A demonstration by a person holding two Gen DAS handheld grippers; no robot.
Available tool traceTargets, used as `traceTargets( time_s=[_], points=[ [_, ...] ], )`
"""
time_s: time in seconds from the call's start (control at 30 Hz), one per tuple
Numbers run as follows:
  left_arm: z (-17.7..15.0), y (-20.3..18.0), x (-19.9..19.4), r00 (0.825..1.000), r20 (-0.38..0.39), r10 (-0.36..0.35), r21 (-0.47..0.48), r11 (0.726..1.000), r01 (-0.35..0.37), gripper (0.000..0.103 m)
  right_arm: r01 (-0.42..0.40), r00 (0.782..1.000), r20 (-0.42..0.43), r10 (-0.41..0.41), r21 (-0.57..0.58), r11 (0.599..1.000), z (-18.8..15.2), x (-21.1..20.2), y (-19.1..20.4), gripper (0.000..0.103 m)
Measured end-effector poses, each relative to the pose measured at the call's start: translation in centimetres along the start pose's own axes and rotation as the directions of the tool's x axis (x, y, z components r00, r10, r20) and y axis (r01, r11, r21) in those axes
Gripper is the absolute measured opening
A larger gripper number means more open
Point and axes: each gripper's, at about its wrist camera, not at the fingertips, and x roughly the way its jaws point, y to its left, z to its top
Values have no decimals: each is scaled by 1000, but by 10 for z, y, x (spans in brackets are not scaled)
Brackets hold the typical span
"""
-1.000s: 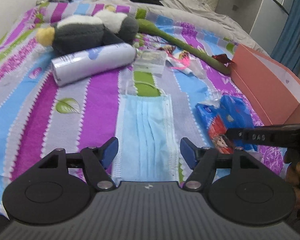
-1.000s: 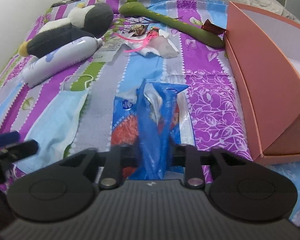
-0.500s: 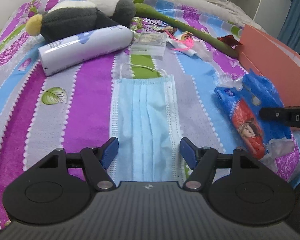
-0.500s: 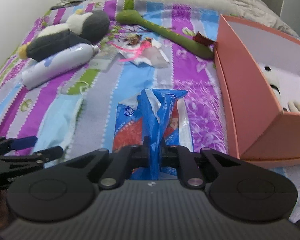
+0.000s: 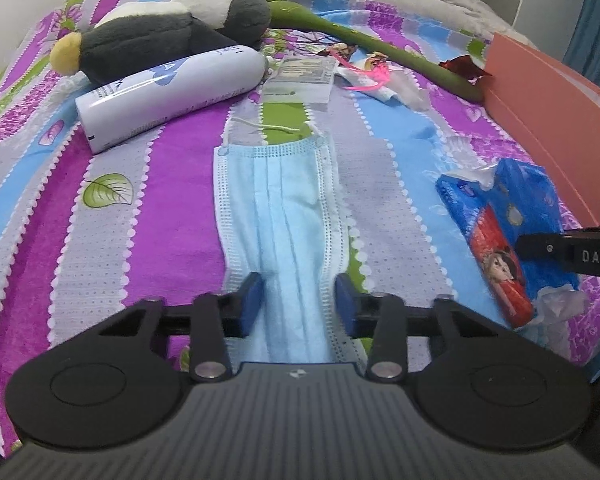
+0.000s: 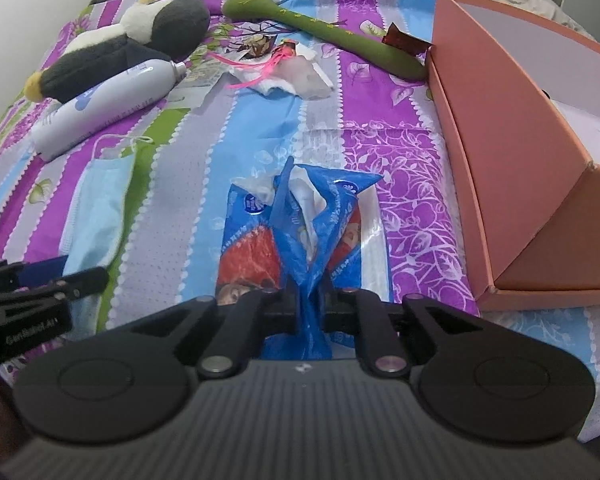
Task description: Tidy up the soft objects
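A light blue face mask (image 5: 278, 208) lies flat on the striped bedspread. My left gripper (image 5: 298, 306) is open, its blue pads on either side of the mask's near end, which bunches a little between them. My right gripper (image 6: 306, 304) is shut on a blue and red tissue pack (image 6: 300, 224), pinching its plastic wrapper; the pack also shows in the left wrist view (image 5: 508, 232). A grey and white plush penguin (image 5: 160, 28) lies at the back left. A green plush stem (image 5: 364, 44) stretches across the back towards the box.
An open salmon cardboard box (image 6: 540, 160) stands at the right. A white spray can (image 5: 168, 96) lies beside the penguin. A clear packet (image 5: 300, 80) and crumpled wrappers with pink ribbon (image 6: 284, 72) lie mid-bed. Dark clothes lie at the bed's far end.
My left gripper moved forward over the mask and its pads have closed in around the mask's near end. My right gripper stayed shut on the tissue pack.
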Motion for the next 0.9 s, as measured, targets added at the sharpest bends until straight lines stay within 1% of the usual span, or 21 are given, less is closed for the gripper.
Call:
traceTargets(
  time_s=[0.03, 0.07, 0.13, 0.33, 0.5, 0.63, 0.8, 0.9],
  points=[
    [1, 0, 0, 1000, 1, 7, 2, 1000, -7, 15, 2, 1000, 1, -2, -8, 1000, 0, 0, 1, 11],
    [2, 0, 0, 1000, 1, 12, -2, 1000, -12, 12, 4, 1000, 2, -4, -13, 1000, 0, -1, 1, 11],
    [5, 2, 0, 1000, 1, 8, -12, 1000, -8, 8, -1, 1000, -1, 1, -15, 1000, 2, -3, 2, 10],
    [14, 3, -23, 998, 64, -25, -65, 997, 29, 8, -5, 1000, 28, 5, 1, 1000, 6, -21, -1, 7],
    [20, 0, -51, 992, 117, -47, -86, 995, 57, 7, -9, 997, 77, 8, 15, 1000, 9, -45, -4, 7],
    [28, -5, -78, 986, 144, -85, -90, 991, 99, 7, -19, 992, 126, 16, 21, 1000, 13, -73, -5, 7],
    [42, -19, -113, 979, 166, -122, -74, 988, 136, 8, -39, 981, 189, 36, 13, 999, 20, -114, -3, 7],
    [52, -30, -138, 969, 189, -158, -47, 984, 169, 8, -39, 975, 218, 38, 2, 999, 22, -135, -1, 7]
  ],
)
